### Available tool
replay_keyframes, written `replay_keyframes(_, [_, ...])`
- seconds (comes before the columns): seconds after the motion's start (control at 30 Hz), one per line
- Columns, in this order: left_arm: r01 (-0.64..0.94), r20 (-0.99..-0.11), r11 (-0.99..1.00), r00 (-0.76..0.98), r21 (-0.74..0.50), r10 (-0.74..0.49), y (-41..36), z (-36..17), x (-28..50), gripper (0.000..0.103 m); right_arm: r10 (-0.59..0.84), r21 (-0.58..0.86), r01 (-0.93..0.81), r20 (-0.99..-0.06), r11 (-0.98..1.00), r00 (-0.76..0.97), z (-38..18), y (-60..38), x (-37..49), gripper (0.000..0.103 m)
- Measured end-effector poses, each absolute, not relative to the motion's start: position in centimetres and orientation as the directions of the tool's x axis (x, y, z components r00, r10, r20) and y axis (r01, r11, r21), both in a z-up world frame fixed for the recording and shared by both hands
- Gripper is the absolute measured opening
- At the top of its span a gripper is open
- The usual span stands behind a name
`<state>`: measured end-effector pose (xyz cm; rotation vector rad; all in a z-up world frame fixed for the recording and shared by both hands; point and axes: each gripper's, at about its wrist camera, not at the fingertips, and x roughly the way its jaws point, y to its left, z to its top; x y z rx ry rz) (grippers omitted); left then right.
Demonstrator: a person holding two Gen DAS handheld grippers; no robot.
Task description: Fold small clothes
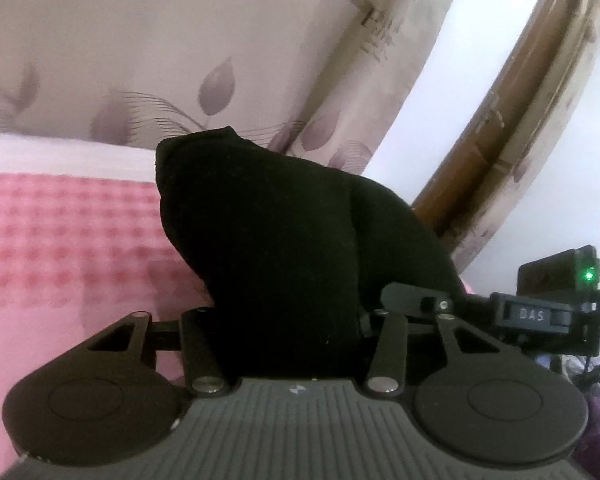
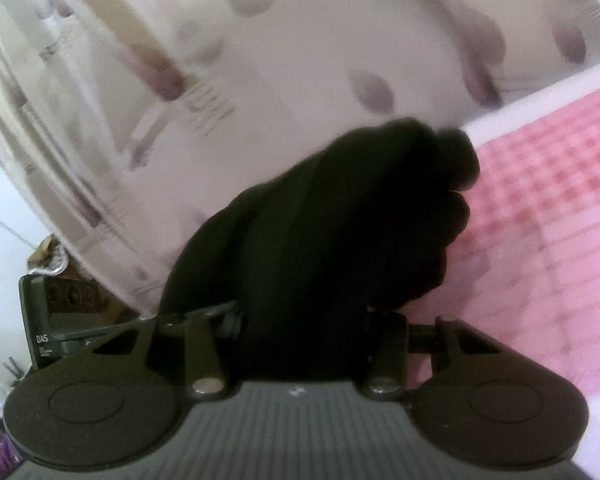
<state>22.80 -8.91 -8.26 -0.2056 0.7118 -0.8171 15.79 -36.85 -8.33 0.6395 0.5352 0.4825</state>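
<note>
Gripping black garment (image 1: 284,240) w/ both grippers (image 1: 290,320) (image 2: 304,328) (over pink bedcover (image 1: 60,232)).

Pink checked bedspread (image 1: 60,232), leaf-print curtain (image 1: 180,60), brown wooden frame (image 1: 512,112)

Black garment (image 1: 284,240), pink checked cover (image 1: 60,232), leaf-print curtain (image 1: 160,60).

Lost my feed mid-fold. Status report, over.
Left gripper shut on black garment. Right gripper shut on same garment. Garment bunched, above pink checked cover. Nothing in the way.
</note>
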Motion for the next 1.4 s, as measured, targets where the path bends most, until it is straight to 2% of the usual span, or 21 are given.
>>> replay_keyframes(0.4, [0.519, -0.558, 0.787, 0.563, -0.335, -0.609, -2.1, -8.2, 14.2, 0.048, 0.62, 0.693, -0.273, -0.313, 0.667, 0.719, -9.0, -29.7, 9.2, 0.045])
replay_keyframes(0.77, [0.476, -0.579, 0.832, 0.606, -0.284, -0.545, -2.2, -10.6, 12.5, 0.05, 0.555, 0.64, -0.208, -0.406, 0.74, 0.726, -10.9, -28.3, 8.2, 0.045])
replay_keyframes(1.07, [0.416, -0.578, 0.872, 0.657, -0.259, -0.485, -2.5, -11.4, 12.2, 0.073, 0.507, 0.6, -0.181, -0.433, 0.779, 0.745, -12.1, -28.2, 7.7, 0.051])
replay_keyframes(1.17, [0.397, -0.575, 0.891, 0.685, -0.22, -0.447, -2.8, -11.3, 11.7, 0.081, 0.485, 0.576, -0.175, -0.443, 0.799, 0.755, -12.0, -28.0, 7.4, 0.056])
replay_keyframes(1.4, [0.358, -0.543, 0.922, 0.75, -0.146, -0.378, -3.0, -10.8, 10.9, 0.097, 0.42, 0.508, -0.164, -0.444, 0.845, 0.792, -11.5, -27.0, 5.9, 0.061])
